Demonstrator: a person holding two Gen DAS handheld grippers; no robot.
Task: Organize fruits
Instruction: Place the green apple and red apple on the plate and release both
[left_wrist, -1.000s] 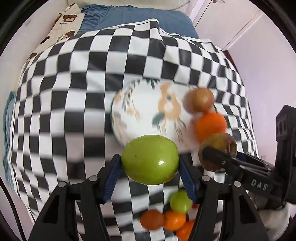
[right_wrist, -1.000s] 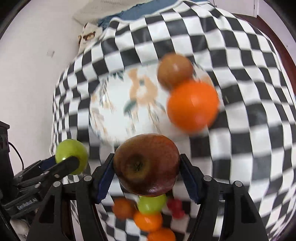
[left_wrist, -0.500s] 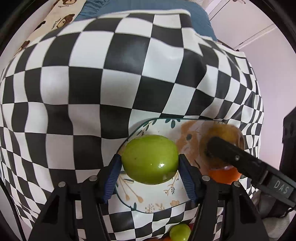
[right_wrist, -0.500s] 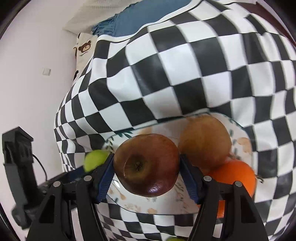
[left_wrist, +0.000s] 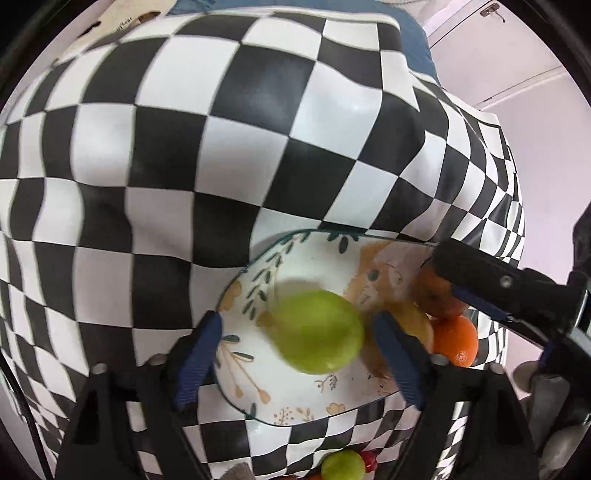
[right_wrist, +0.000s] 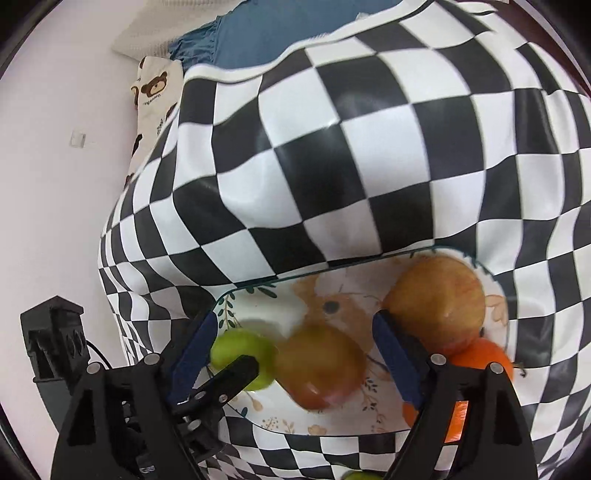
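Surface: checkered cloth (left_wrist: 229, 155), blue bedding (right_wrist: 273, 33) beyond the floral plate (left_wrist: 295, 258) | You've opened your left gripper (left_wrist: 295, 350) wide, green apple (left_wrist: 319, 332) dropped onto plate | right gripper (right_wrist: 295, 350) wide too, red apple (right_wrist: 319, 365) released on plate.

A checkered cloth (right_wrist: 332, 155) covers the surface, blue bedding (right_wrist: 280, 33) behind, beside what looks like a pale wall (right_wrist: 55, 184).
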